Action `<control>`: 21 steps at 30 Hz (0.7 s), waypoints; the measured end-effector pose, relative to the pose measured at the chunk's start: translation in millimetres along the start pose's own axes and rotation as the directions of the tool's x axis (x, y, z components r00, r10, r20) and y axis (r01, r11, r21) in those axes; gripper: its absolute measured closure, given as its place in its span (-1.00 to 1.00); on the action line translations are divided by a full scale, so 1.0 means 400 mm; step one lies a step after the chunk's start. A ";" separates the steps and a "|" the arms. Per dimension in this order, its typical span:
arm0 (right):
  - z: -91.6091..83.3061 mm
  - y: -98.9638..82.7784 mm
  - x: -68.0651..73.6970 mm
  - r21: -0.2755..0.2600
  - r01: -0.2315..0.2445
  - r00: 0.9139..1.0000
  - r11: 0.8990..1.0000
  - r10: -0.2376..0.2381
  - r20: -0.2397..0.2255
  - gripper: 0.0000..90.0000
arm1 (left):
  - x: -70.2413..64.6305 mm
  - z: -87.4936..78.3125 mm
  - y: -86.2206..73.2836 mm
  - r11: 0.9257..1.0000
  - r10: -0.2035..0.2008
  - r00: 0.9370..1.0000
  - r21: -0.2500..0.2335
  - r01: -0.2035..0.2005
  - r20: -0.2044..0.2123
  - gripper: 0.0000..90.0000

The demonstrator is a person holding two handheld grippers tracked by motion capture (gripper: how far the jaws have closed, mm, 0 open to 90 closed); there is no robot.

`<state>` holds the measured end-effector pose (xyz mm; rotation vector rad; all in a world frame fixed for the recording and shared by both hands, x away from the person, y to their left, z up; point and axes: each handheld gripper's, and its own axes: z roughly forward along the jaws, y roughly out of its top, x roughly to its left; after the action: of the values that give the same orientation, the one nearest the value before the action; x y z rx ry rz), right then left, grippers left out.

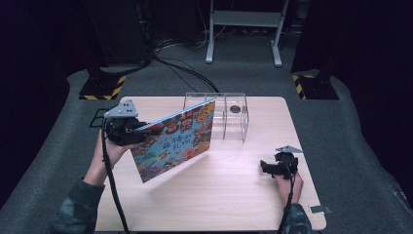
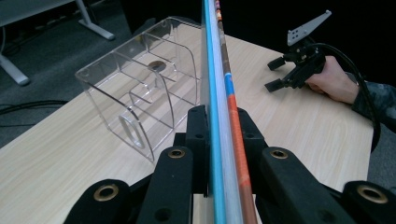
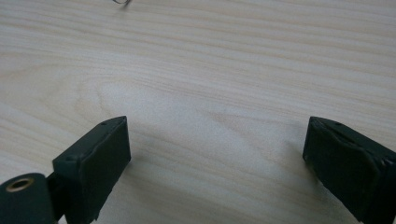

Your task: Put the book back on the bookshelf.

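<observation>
My left tongs (image 1: 146, 127) are clamped on a picture book (image 1: 178, 139), gripping it by its left edge and holding it up off the worktop (image 1: 234, 195), tilted so the colourful cover faces my side and the lower corner hangs just above the wood. In the left gripper view the book (image 2: 223, 116) runs edge-on straight up between the two black jaws, which press on it from both sides. The book sits over the left half of the worktop, its far corner reaching toward a clear rack (image 1: 229, 114) that stands near the middle of the far edge. That rack (image 2: 140, 88) has upright dividers forming slots, a round cut-out in its near wall, and a small dark disc lying on its floor; from the left gripper view it stands just to the left of the book's edge, apart from it. My right tongs (image 1: 265, 168) rest low near the right edge of the worktop, released, jaws standing wide apart with nothing between them; the right gripper view shows bare wood grain (image 3: 210, 93) between the two pads. From the left gripper view I can see the right tongs (image 2: 276, 73) and the hand (image 2: 334, 81) behind them, well apart from the book.
</observation>
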<state>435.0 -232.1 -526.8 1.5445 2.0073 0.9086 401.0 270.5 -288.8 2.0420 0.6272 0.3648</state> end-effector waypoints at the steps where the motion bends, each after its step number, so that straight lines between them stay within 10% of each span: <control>1: 0.000 0.000 0.000 0.000 0.000 1.000 1.000 0.000 0.000 -0.85 | 0.002 -0.004 0.000 1.000 -0.005 1.000 -0.009 0.005 -0.009 0.78; 21: 0.002 -0.001 0.001 -0.001 0.020 1.000 1.000 -0.020 0.015 -0.85 | 0.048 -0.019 -0.006 0.994 -0.101 0.988 -0.059 0.095 -0.114 0.78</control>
<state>435.0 -231.8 -527.5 1.5240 2.0079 0.8873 412.6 287.8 -286.7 1.9408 0.7784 0.4411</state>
